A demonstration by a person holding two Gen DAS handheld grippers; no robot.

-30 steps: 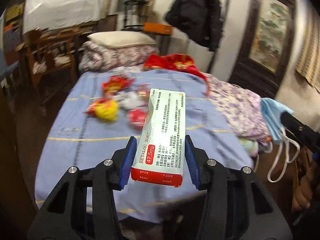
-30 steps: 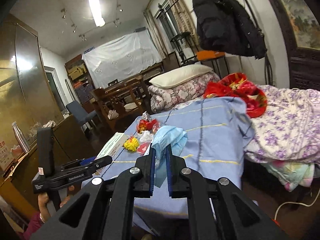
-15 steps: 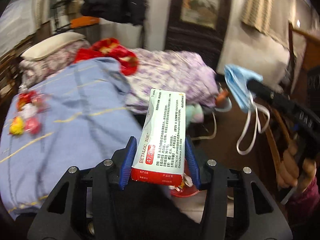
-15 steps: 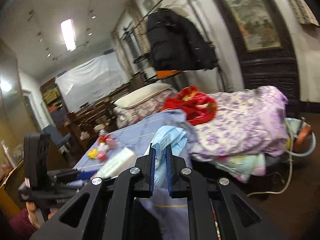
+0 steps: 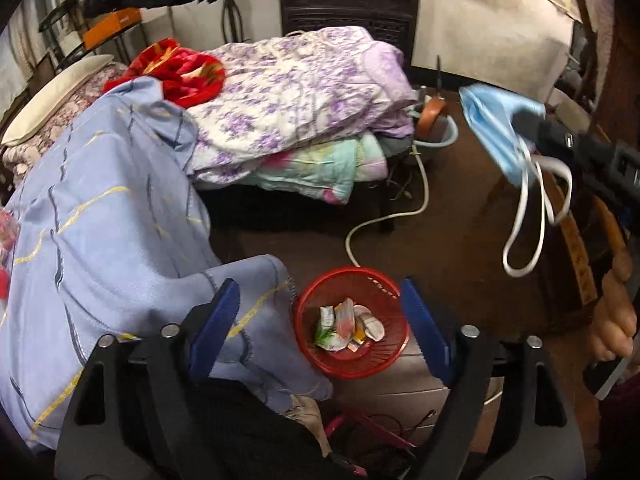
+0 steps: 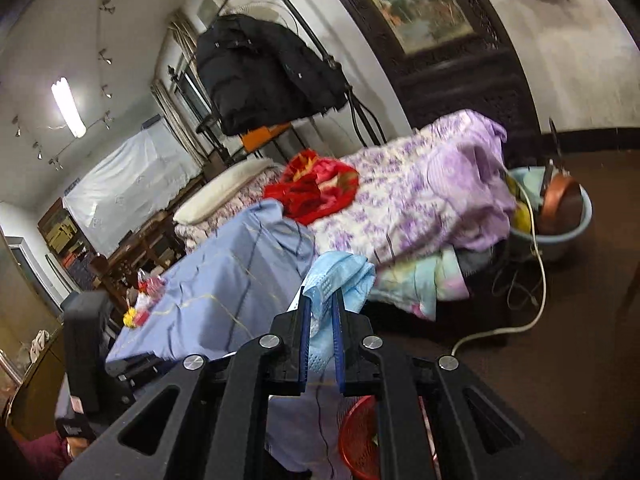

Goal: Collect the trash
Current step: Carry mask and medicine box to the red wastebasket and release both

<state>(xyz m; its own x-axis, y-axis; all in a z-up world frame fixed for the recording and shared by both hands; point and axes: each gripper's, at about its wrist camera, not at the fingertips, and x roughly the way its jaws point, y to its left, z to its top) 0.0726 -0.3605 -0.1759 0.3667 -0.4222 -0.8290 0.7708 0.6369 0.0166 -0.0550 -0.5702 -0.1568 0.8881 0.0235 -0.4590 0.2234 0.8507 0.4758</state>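
Note:
My left gripper (image 5: 320, 304) is open and empty, its blue pads spread above a red mesh basket (image 5: 390, 354) on the floor by the bed. The basket holds several scraps of trash (image 5: 346, 326). My right gripper (image 6: 319, 316) is shut on a light blue face mask (image 6: 340, 276). In the left wrist view the mask (image 5: 494, 128) hangs at the upper right, its white ear loops dangling, above and to the right of the basket. The basket's rim also shows low in the right wrist view (image 6: 358, 436). More trash (image 6: 140, 304) lies on the blue bedsheet.
A bed with a blue sheet (image 5: 100, 216) and a purple floral quilt (image 5: 288, 92) fills the left. A white cable (image 5: 384, 216) runs across the dark floor. A blue basin with a copper pot (image 6: 560, 216) stands beyond the bed.
My left gripper has opened and the medicine box is gone from it. Both grippers swung right, away from the bed, and tilted down over the red basket.

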